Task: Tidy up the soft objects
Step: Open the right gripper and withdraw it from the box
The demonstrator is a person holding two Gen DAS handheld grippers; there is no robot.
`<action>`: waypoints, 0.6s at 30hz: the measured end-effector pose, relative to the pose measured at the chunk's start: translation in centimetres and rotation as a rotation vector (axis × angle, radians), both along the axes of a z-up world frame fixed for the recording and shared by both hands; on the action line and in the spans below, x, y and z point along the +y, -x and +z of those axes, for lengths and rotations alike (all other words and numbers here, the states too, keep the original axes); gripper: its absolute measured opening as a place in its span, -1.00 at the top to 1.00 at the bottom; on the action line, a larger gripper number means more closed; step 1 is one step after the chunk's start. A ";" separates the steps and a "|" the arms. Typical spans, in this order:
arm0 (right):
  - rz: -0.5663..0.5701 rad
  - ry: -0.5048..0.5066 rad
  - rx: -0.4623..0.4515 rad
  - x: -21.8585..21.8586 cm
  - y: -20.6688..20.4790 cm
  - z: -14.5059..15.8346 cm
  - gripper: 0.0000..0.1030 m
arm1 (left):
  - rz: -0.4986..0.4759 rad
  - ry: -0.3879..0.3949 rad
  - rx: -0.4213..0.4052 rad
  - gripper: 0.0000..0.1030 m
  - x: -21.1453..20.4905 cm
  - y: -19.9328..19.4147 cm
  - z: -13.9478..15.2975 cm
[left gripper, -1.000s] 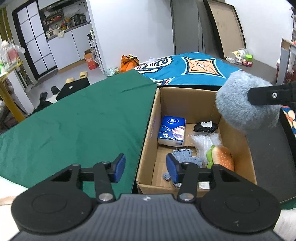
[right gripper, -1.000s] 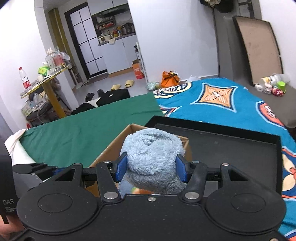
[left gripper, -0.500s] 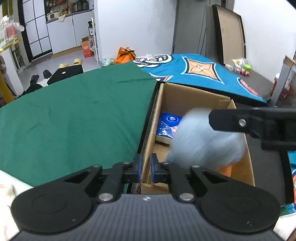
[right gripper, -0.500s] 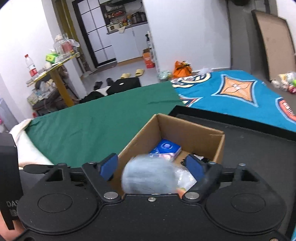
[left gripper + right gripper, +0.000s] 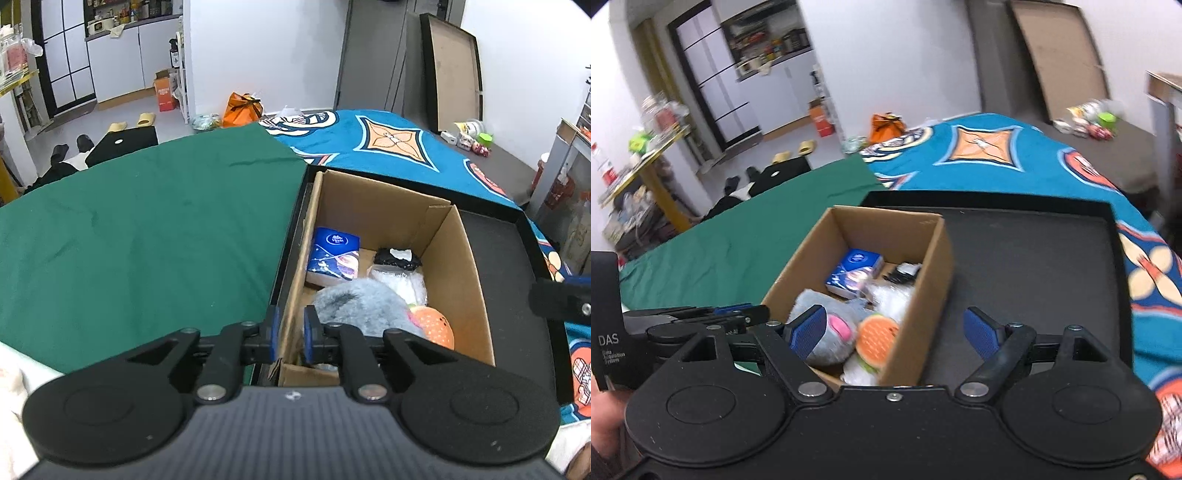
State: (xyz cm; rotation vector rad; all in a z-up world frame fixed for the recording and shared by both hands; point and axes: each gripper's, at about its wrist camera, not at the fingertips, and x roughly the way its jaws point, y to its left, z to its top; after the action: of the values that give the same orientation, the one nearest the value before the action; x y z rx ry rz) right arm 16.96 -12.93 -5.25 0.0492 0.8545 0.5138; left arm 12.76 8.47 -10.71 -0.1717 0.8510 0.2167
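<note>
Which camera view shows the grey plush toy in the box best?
The right wrist view: the grey plush toy lies in the cardboard box, its pink patch visible. In the left wrist view the left gripper hides its lower part.

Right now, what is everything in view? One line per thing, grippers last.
Brown cardboard box: one, on the black tray.
Fluffy grey-blue plush: one, in the box's near end.
Orange burger toy: one, beside the plush.
Blue tissue pack: one, box's far left.
Black-and-white item: one, far right.
Clear plastic bag: one, mid-box.
Black tray: one.
Green cloth: one, left.
Teal patterned cloth: one, behind.
Left gripper: closed on the box's left wall.
Right gripper: open, empty.
</note>
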 end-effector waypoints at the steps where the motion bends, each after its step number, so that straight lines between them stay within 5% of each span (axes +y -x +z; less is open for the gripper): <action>1: -0.010 -0.004 0.004 -0.3 0.2 0.0 -0.57 | -0.003 -0.003 0.008 0.76 -0.1 0.0 0.1; 7: -0.086 -0.035 0.009 -2.5 1.3 1.0 -0.71 | -0.006 0.049 0.021 0.51 -0.5 0.0 1.8; 10: -0.121 -0.040 0.002 -3.5 1.9 1.7 -0.80 | -0.034 0.028 -0.003 0.21 -1.8 0.3 3.6; 18: -0.218 -0.100 -0.005 -6.9 3.4 3.0 -1.00 | -0.114 -0.013 -0.011 -0.03 -5.2 0.9 7.1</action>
State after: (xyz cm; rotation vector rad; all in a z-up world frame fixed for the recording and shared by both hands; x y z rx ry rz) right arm 13.54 -19.80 -2.22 0.2306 0.8073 0.3509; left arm 11.88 3.27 -3.56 -0.1118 0.8458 0.1149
